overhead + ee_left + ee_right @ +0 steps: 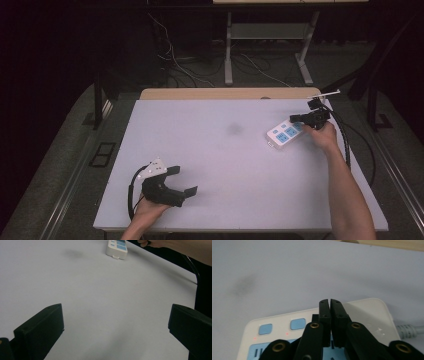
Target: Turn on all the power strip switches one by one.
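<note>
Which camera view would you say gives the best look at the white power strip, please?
The high view: the whole power strip lies near the table's right edge, blue sockets visible, right gripper over its far end. The right gripper view shows a close part with blue buttons behind shut jaws; the left gripper view shows one distant end.

1. The left gripper (pixel 180 181) is held low at the near left, its black jaws spread wide apart with nothing between them
2. The left hand (pixel 149 209) is wrapped around its body from below
3. The right gripper (pixel 296 118) is held at the far right with the forearm extended, jaws pressed almost together
4. The right hand (pixel 324 134) is closed around its grip
</note>
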Demonstrator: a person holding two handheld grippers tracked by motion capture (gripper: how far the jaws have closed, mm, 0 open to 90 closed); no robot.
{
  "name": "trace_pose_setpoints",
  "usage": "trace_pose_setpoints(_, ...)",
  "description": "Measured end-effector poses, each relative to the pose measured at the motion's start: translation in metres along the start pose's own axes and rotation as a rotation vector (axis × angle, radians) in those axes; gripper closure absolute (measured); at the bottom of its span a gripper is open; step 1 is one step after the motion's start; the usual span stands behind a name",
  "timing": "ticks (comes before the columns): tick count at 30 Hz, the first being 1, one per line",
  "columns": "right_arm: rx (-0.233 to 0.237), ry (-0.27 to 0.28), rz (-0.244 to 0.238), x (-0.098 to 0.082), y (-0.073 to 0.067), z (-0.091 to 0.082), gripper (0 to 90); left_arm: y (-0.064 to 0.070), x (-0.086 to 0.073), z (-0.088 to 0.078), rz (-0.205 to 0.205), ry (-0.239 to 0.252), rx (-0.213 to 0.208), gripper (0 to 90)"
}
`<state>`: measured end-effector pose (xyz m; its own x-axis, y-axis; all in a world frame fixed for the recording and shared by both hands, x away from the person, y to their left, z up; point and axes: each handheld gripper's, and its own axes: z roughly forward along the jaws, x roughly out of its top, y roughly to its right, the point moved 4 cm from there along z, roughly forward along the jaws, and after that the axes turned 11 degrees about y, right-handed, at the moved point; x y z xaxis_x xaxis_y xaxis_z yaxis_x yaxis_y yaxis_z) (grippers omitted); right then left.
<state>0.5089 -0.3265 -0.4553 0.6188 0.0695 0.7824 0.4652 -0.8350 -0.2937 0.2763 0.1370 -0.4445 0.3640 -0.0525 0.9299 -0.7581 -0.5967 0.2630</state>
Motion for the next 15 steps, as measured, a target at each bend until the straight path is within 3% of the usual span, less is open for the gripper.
trace_pose_setpoints(3,0.032,0.036,-0.005,0.005,-0.009,-0.004,85.8,0.001,0.000,-0.001,0.003,0.002,-0.001,0.0)
trace_pose_setpoints(9,0.050,0.032,-0.055,0.007,-0.031,-0.013,79.3,0.002,0.001,0.000,0.004,0.003,-0.004,0.0)
trace_pose_setpoints(15,0.054,0.067,-0.057,-0.005,-0.048,-0.033,60.8,0.003,0.001,0.000,0.011,0.002,-0.009,0.0)
